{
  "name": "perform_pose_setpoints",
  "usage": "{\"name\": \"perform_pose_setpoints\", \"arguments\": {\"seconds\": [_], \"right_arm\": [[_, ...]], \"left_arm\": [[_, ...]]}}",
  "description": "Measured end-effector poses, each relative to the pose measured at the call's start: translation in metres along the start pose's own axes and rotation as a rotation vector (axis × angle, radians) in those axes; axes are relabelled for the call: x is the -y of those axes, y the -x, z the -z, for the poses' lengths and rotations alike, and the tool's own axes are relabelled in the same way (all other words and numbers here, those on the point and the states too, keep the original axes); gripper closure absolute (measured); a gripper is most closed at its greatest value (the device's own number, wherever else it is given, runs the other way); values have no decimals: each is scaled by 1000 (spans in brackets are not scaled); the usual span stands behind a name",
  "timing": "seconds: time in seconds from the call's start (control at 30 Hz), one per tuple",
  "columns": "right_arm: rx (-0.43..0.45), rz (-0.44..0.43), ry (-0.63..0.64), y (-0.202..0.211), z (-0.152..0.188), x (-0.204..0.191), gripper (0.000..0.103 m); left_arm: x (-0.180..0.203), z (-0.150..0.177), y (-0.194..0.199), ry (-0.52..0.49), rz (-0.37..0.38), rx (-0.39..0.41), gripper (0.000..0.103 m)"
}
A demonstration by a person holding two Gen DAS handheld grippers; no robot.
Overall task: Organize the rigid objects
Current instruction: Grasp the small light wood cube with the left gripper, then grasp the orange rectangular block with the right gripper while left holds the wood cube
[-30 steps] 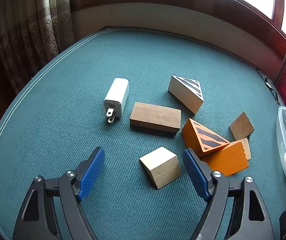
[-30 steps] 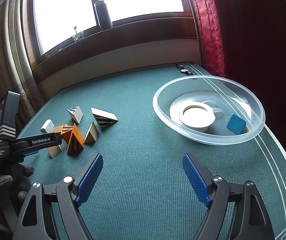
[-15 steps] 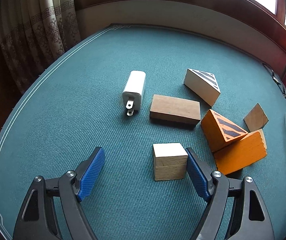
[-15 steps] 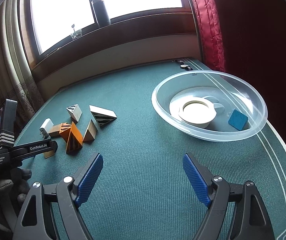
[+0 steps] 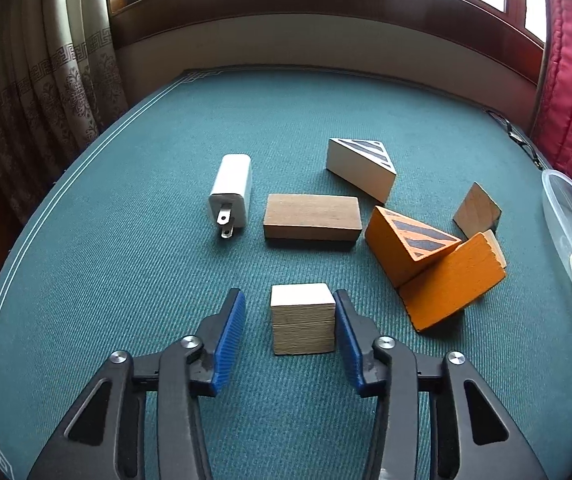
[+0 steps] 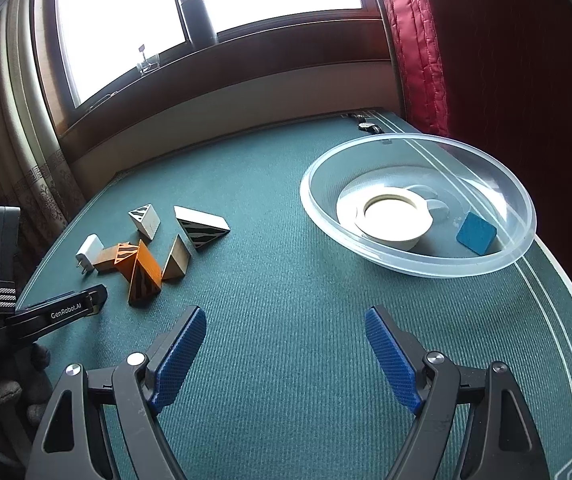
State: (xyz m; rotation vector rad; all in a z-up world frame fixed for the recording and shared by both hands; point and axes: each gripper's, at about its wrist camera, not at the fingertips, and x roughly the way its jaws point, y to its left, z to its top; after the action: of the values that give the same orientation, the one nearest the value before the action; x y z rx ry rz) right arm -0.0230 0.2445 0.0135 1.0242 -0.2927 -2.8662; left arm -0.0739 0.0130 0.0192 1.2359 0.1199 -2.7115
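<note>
Closing in since a second ago, the left claw has just been narrowing its jaws around the small pale wooden block, which now sits square between the blue pads: the right pad looks to be touching its side, the left pad stands a gap off, so no grip yet. Beyond it on the green worktop lie the white charger, brown block, striped wedges and orange block, all unsorted. Right claw hangs open and empty near the clear bowl, which holds only a tape roll and blue square; most sorting remains.
</note>
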Motion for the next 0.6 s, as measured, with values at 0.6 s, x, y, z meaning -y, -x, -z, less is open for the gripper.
{"name": "perform_pose_setpoints", "arguments": {"seconds": [0.6], "right_arm": [[-76,13,19,-13,-1,-11,18]], "left_arm": [[-5,11,15,-44,79,31,73]]}}
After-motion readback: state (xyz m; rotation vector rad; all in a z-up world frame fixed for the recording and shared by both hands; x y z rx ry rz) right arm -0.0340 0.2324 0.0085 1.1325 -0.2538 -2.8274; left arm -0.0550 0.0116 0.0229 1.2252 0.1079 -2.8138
